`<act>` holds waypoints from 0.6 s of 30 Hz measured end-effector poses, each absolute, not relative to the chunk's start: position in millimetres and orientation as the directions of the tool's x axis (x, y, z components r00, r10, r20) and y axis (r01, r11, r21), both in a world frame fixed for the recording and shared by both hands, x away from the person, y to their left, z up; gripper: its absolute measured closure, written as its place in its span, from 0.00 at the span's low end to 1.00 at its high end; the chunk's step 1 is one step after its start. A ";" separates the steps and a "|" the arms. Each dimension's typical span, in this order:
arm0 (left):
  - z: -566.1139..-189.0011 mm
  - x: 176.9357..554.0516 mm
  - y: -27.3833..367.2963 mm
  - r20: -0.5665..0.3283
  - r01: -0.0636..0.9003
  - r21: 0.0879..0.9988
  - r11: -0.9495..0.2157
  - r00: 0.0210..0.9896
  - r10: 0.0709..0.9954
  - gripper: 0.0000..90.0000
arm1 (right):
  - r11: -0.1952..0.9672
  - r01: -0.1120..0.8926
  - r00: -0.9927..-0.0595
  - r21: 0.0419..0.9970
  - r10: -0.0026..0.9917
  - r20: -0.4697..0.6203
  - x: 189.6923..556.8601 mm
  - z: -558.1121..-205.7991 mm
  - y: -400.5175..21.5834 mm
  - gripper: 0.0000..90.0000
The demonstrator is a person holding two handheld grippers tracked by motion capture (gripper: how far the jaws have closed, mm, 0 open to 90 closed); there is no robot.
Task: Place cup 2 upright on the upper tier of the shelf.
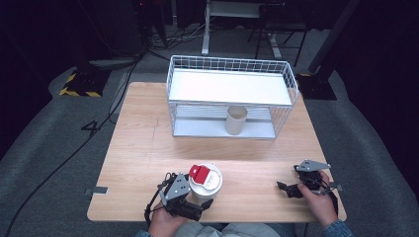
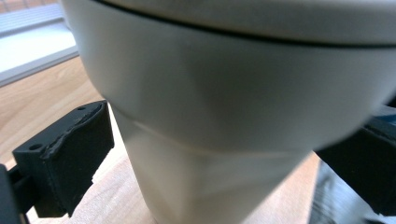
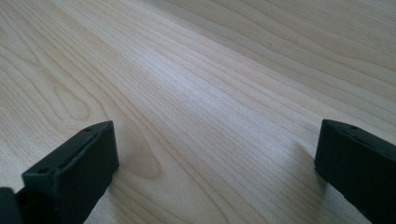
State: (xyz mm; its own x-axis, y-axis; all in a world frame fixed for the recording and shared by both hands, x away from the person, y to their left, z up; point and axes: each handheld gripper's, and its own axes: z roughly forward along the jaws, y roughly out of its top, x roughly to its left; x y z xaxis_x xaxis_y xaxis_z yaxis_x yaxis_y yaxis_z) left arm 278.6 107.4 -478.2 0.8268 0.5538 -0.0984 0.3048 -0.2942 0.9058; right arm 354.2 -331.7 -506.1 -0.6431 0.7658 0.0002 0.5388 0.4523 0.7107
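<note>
Partly hidden: cup base, behind left gripper.

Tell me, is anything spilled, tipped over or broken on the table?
Nothing stands out. The lidded cup with its red tab stands upright between the jaws of the left hand-held gripper. The open paper cup stands upright on the lower shelf of the wire rack. The wooden table looks dry.

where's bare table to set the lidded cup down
Bare wood runs between the wire rack and the lidded cup, and between that cup and the right gripper. The left gripper crowds the near edge.
</note>
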 end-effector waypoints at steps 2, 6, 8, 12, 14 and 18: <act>-479.3 279.5 103.7 -0.096 0.305 0.907 -0.290 0.821 0.563 0.00 | 0.452 0.538 -0.644 0.711 0.765 0.001 354.3 -506.2 -331.8 0.00; -481.4 281.6 97.2 -0.103 0.308 0.910 -0.278 0.817 0.567 0.00 | 0.454 0.538 -0.645 0.710 0.764 0.000 354.4 -506.1 -331.8 0.00; -482.6 282.8 94.7 -0.099 0.301 0.913 -0.277 0.819 0.565 0.00 | 0.454 0.538 -0.646 0.710 0.764 0.001 354.4 -506.1 -331.8 0.00; -483.2 283.1 94.0 -0.102 0.297 0.919 -0.261 0.816 0.569 0.00 | 0.454 0.538 -0.646 0.710 0.764 0.000 354.4 -506.1 -331.8 0.00; -483.8 282.4 95.4 -0.097 0.291 0.920 -0.263 0.819 0.565 0.06 | 0.454 0.538 -0.646 0.710 0.764 0.000 354.4 -506.1 -331.8 0.00; -484.4 281.3 96.0 -0.101 0.295 0.920 -0.259 0.815 0.571 0.11 | 0.454 0.538 -0.646 0.710 0.764 0.000 354.4 -506.1 -331.8 0.00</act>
State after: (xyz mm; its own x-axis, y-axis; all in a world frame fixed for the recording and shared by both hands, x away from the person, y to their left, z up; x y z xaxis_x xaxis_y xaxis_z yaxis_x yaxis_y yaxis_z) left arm 281.3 96.0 -484.4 0.8149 0.5707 -0.1010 0.2954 -0.2591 0.9196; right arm 354.4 -331.8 -506.1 -0.6458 0.7635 0.0004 0.5376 0.4543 0.7103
